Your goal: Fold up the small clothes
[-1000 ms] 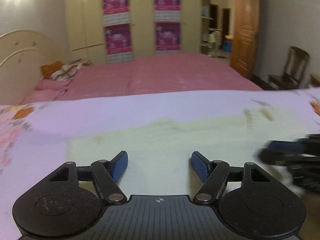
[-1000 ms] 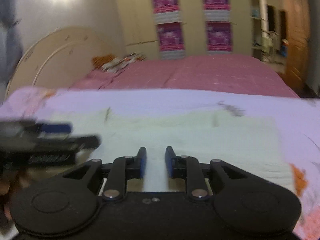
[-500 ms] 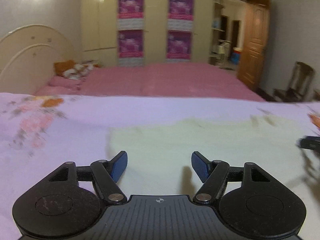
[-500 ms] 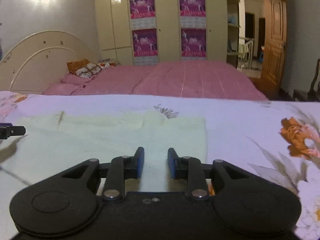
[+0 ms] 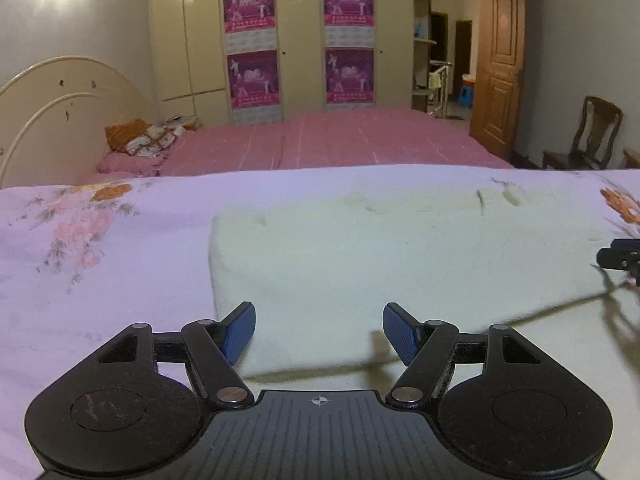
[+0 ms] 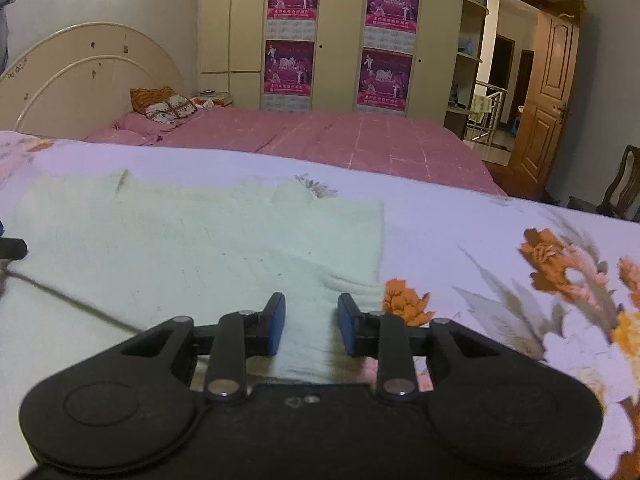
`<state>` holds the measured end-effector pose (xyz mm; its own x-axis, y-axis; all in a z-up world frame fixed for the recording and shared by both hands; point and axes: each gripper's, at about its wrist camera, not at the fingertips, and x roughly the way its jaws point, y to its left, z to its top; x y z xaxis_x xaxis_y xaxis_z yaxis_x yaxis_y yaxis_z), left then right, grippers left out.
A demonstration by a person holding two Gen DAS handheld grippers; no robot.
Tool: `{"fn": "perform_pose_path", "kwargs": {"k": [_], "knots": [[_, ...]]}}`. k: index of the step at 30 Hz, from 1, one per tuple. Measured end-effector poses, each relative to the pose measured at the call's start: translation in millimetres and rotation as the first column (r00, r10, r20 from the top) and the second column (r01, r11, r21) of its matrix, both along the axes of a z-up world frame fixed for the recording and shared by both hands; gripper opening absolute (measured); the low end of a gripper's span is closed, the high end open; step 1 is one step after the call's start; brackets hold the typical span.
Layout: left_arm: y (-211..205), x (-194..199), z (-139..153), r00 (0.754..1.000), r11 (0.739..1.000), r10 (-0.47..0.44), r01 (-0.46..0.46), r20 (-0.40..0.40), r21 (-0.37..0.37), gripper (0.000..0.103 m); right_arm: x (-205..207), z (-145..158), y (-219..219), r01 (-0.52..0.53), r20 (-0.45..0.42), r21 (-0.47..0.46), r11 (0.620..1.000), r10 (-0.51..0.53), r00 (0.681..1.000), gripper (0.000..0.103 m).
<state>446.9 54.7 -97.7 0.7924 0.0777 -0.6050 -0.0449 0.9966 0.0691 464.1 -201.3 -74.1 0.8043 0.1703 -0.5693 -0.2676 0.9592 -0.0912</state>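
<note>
Both my grippers hover over pale garment [image 5: 360, 256], lower frame: left gripper [image 5: 319, 330] wide, empty; right gripper [image 6: 311, 322] just been opening, cloth between, unpinched.

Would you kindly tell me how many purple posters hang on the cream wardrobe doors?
4: upper-left purple poster, lower-left poster, upper-right poster and lower-right poster, two stacked pairs on the cream wardrobe doors. None seems hidden.

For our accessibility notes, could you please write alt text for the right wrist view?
The right gripper, open, sits low over the right edge of a pale green garment lying flat on a floral sheet. A pink bed and postered wardrobe stand behind.
</note>
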Motion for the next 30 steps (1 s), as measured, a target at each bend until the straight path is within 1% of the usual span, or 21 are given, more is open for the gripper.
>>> {"fn": "perform_pose_path", "kwargs": {"k": [1,2,3,4,5,6,8,9,15,21,25,28,30], "knots": [[-1.9,4.3,-7.6,0.999,1.000,0.005,-0.004,-0.051,0.008,0.070,-4.3,-2.7,0.5,-0.013,-0.001,-0.006,1.000,0.013,1.000,0.035],[-1.8,5.7,-12.1,0.998,1.000,0.003,-0.002,-0.057,0.017,0.078,-4.2,-8.8,3.6,-0.020,-0.026,-0.029,0.999,0.019,0.999,0.036],[-3.6,4.3,-12.1,0.998,0.999,0.007,-0.005,-0.058,0.036,0.079,-4.6,-15.4,5.6,-0.020,-0.035,-0.054,0.998,0.019,0.999,0.036],[-4.8,2.0,-8.2,0.998,0.999,0.012,-0.010,-0.069,0.039,0.079,-5.3,-14.9,6.6,-0.016,-0.029,-0.060,0.998,0.014,0.999,0.036],[-5.8,-2.3,-3.0,0.998,0.999,0.008,-0.006,-0.067,0.035,0.079,-5.2,-9.9,7.1,0.001,-0.044,-0.056,0.998,-0.004,0.999,0.036],[-7.0,-10.0,2.4,0.998,0.999,-0.001,0.003,-0.055,0.034,0.079,-7.1,-2.9,5.4,0.017,-0.050,-0.035,0.999,-0.019,0.999,0.035],[-10.7,-26.5,10.0,0.998,0.999,-0.013,0.016,-0.056,0.050,0.079,-21.3,11.0,-1.8,0.024,-0.026,0.030,0.999,-0.024,0.999,0.035],[-12.4,-34.3,12.0,0.998,0.998,-0.017,0.020,-0.058,0.057,0.079,-29.4,15.7,-4.3,0.022,-0.023,0.041,0.999,-0.021,1.000,0.035],[-18.0,-98.7,26.3,0.998,0.996,-0.048,0.050,-0.034,0.072,0.079,-85.1,33.0,-24.7,0.018,-0.032,0.068,0.998,-0.016,0.999,0.034],[-17.5,-171.2,31.4,0.998,0.997,-0.054,0.056,-0.033,0.058,0.079,-144.8,44.8,-41.5,0.043,-0.050,0.110,0.993,-0.038,0.998,0.035],[-9.8,-219.7,32.7,0.998,0.998,-0.055,0.056,-0.040,0.037,0.079,-182.0,50.9,-53.0,0.069,-0.060,0.130,0.989,-0.061,0.996,0.035],[-1.5,-250.6,31.7,0.997,0.998,-0.051,0.053,-0.052,0.024,0.079,-208.7,52.6,-63.7,0.088,-0.078,0.157,0.984,-0.076,0.994,0.035],[5.2,-270.1,31.1,0.997,0.999,-0.049,0.050,-0.054,0.017,0.079,-224.5,52.5,-69.4,0.099,-0.085,0.158,0.982,-0.087,0.993,0.035]]}}
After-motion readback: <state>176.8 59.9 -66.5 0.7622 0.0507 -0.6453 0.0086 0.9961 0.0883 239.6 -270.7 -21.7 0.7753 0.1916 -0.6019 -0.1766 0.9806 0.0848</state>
